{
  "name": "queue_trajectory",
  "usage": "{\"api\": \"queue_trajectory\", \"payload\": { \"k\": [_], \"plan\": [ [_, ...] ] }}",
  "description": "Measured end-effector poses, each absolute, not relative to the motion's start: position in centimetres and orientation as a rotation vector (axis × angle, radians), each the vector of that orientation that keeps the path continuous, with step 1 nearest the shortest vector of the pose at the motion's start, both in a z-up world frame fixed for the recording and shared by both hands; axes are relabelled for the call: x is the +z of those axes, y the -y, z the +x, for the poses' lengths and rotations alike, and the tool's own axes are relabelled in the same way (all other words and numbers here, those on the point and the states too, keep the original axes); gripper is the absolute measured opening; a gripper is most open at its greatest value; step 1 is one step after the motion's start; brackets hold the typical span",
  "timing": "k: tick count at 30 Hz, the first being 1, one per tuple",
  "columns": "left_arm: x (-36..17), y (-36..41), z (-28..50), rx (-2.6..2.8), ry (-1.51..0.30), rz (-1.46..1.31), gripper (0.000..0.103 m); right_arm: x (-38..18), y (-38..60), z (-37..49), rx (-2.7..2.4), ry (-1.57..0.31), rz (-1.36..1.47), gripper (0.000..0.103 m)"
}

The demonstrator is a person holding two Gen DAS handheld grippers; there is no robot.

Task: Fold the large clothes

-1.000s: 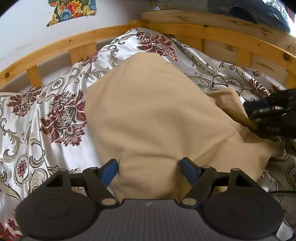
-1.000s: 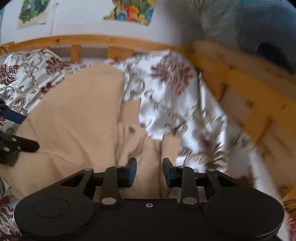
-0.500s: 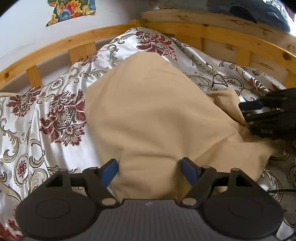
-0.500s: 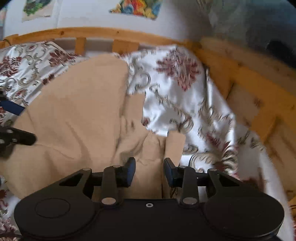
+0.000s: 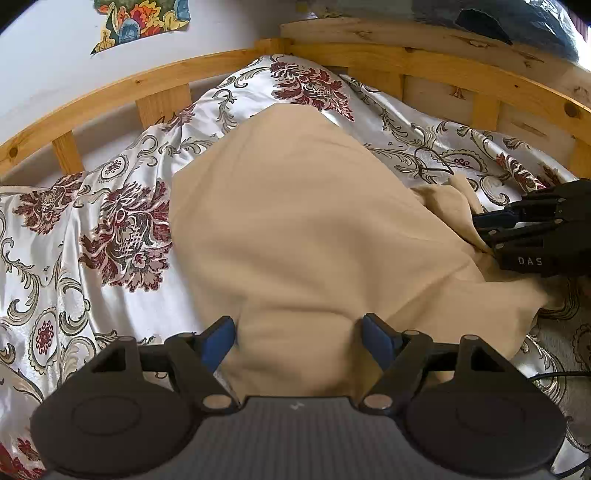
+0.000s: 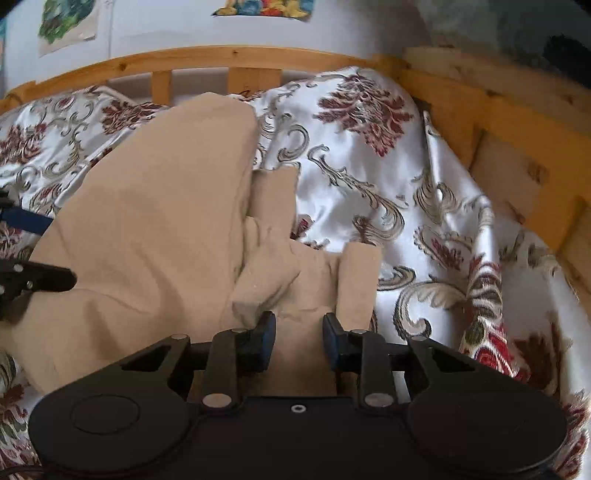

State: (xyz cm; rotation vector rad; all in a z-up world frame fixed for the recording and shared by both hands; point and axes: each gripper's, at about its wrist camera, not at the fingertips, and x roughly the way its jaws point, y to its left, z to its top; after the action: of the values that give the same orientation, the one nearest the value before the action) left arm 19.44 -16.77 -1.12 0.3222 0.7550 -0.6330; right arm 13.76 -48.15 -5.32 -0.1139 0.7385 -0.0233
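A large tan garment (image 5: 295, 229) lies folded over on a white floral satin bedspread (image 5: 110, 229). My left gripper (image 5: 297, 338) is open, its blue pads on either side of the garment's near edge. My right gripper (image 6: 299, 341) is open, with a bunched tan sleeve part (image 6: 295, 266) between and beyond its pads. It also shows in the left wrist view (image 5: 491, 225), at the garment's crumpled right side. The left gripper's fingers (image 6: 37, 277) show at the left edge of the right wrist view.
A wooden slatted bed frame (image 5: 424, 55) runs round the far and right sides of the bed, also in the right wrist view (image 6: 480, 122). Colourful pictures (image 5: 144, 18) hang on the white wall behind. A dark blue bundle (image 5: 517, 22) sits above the frame.
My right gripper has moved forward and left over the bunched tan sleeve part, which now sits closer between its pads. My left gripper has stayed still.
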Motion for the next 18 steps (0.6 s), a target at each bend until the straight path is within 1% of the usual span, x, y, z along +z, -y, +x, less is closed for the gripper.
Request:
{"api": "queue_trajectory", "payload": {
  "k": [1, 2, 4, 7, 9, 10, 11, 12, 15, 18],
  "plan": [
    [-1.1, 16.7, 19.5, -0.634, -0.755, 0.322, 0.079, -5.3, 48.1, 13.8, -0.029, -0.741, -0.115, 0.034],
    [-1.1, 16.7, 19.5, -0.635, -0.754, 0.324, 0.079, -5.4, 48.0, 13.7, -0.04, -0.743, -0.13, 0.04],
    [-1.1, 16.7, 19.5, -0.635, -0.754, 0.324, 0.079, -5.6, 47.9, 13.4, -0.054, -0.749, -0.163, 0.041],
    [-1.1, 16.7, 19.4, -0.636, -0.753, 0.323, 0.079, -5.7, 48.2, 13.6, -0.057, -0.758, -0.124, 0.042],
    [-1.1, 16.7, 19.4, -0.636, -0.753, 0.324, 0.079, -6.2, 48.8, 13.6, -0.051, -0.766, -0.063, 0.034],
    [-1.1, 16.7, 19.4, -0.636, -0.753, 0.323, 0.079, -6.3, 49.1, 13.7, -0.053, -0.773, -0.034, 0.02],
    [-1.2, 16.6, 19.5, -0.636, -0.753, 0.321, 0.079, -6.3, 49.2, 13.6, -0.044, -0.775, -0.015, 0.01],
    [-1.2, 16.5, 19.5, -0.637, -0.754, 0.318, 0.079, -6.1, 48.9, 13.4, -0.049, -0.764, -0.022, 0.004],
    [-1.1, 16.2, 19.6, -0.645, -0.758, 0.298, 0.079, -4.9, 48.2, 12.5, -0.162, -0.671, -0.135, 0.003],
    [-1.2, 16.5, 19.7, -0.639, -0.761, 0.315, 0.082, -5.5, 49.8, 12.8, -0.197, -0.687, -0.026, 0.003]
  ]
}}
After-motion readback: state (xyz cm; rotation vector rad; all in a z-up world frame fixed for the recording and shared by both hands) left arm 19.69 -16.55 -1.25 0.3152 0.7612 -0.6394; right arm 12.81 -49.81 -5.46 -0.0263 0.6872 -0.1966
